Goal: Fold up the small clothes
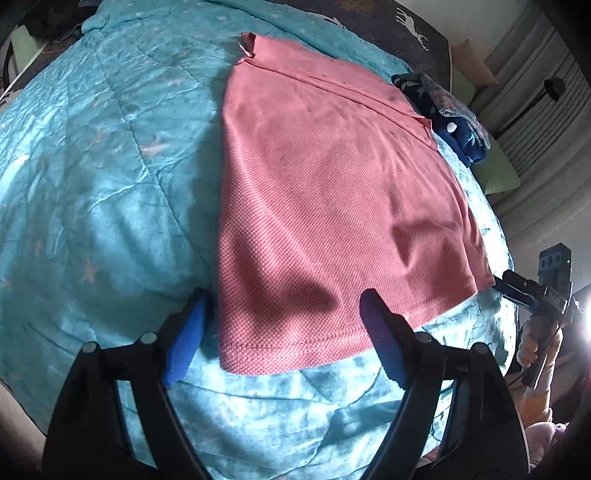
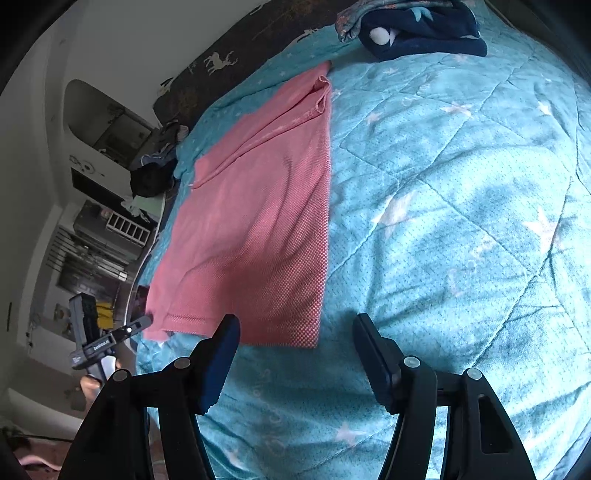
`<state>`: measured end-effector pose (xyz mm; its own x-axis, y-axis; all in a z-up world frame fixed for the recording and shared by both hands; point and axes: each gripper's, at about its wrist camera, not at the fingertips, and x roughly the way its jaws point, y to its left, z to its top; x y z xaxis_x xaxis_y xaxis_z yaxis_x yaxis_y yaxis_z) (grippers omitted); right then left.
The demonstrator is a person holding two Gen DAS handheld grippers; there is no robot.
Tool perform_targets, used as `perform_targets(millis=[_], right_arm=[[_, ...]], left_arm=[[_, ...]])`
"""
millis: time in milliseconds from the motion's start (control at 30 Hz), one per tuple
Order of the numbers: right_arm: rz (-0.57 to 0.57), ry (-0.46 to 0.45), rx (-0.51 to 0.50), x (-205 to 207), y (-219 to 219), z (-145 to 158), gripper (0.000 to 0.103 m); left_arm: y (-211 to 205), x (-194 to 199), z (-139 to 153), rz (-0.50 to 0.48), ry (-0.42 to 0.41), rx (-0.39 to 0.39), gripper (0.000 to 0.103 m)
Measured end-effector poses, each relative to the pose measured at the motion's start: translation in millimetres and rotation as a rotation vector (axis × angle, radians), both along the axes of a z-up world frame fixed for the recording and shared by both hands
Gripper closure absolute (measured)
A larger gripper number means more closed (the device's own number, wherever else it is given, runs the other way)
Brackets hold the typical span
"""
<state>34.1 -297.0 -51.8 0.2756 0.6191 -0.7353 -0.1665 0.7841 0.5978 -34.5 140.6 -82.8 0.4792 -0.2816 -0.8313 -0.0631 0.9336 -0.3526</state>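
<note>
On the teal star-print quilt [image 1: 110, 166] lies a folded pink shirt [image 1: 325, 192], both tools spread and empty.

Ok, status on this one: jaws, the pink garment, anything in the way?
Left gripper open, empty, at pink garment's near hem. Right gripper open, empty, at the other hem corner. Garment flat on teal quilt. Dark blue bundle far off, clear.

This was a bedroom in a home. A bed filled both views, covered by a quilted turquoise comforter with pale stars [image 2: 461, 192], with a dark blanket printed with white deer [image 2: 218, 62] at the upper left of the right wrist view. A pale green pillow [image 1: 495, 173] lay at the right edge, and cluttered shelving with a white slotted rack [image 2: 125, 227] stood at left.
</note>
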Motion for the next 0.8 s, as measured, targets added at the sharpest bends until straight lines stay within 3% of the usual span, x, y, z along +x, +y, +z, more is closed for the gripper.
perform_targets(millis=[67,233,333,400,433,467,500,533,567,800], right_arm=[[-0.006,0.007,0.046,3.0,-1.3,-2.6,0.031],[-0.008,0.03,0.111,17.6,4.1,-7.9,0.03],[0.013,0.034,0.121,23.0,14.0,-7.9,0.03],[0.024,0.033,0.115,25.6,20.7,-8.6,0.03],[0.03,0.029,0.11,28.1,24.4,-8.9,0.036],[0.04,0.037,0.114,29.5,27.2,-10.4,0.066],[0.057,0.067,0.122,32.7,31.3,-15.0,0.089],[0.05,0.089,0.12,35.0,33.3,-19.0,0.098],[0.043,0.09,0.111,36.0,33.8,-19.9,0.099],[-0.108,0.039,0.117,23.0,-15.9,5.5,0.1]], left_arm=[[0.4,0.0,-0.2,-0.002,-0.004,-0.005,0.022],[3.9,5.2,-0.4,0.026,-0.003,-0.041,0.022],[1.9,5.5,0.7,0.026,-0.006,-0.046,0.026],[-0.6,7.5,0.8,0.019,-0.006,-0.035,0.037],[-2.0,9.7,0.4,0.014,-0.001,-0.024,0.054],[-3.1,11.6,-0.3,0.004,0.008,-0.015,0.072],[-4.0,13.0,-0.4,-0.003,0.012,-0.008,0.078],[-4.0,13.3,0.6,-0.001,0.008,-0.009,0.086],[-3.4,12.9,2.0,0.003,0.005,-0.012,0.092],[22.5,-4.0,23.9,0.071,-0.045,0.0,0.094]])
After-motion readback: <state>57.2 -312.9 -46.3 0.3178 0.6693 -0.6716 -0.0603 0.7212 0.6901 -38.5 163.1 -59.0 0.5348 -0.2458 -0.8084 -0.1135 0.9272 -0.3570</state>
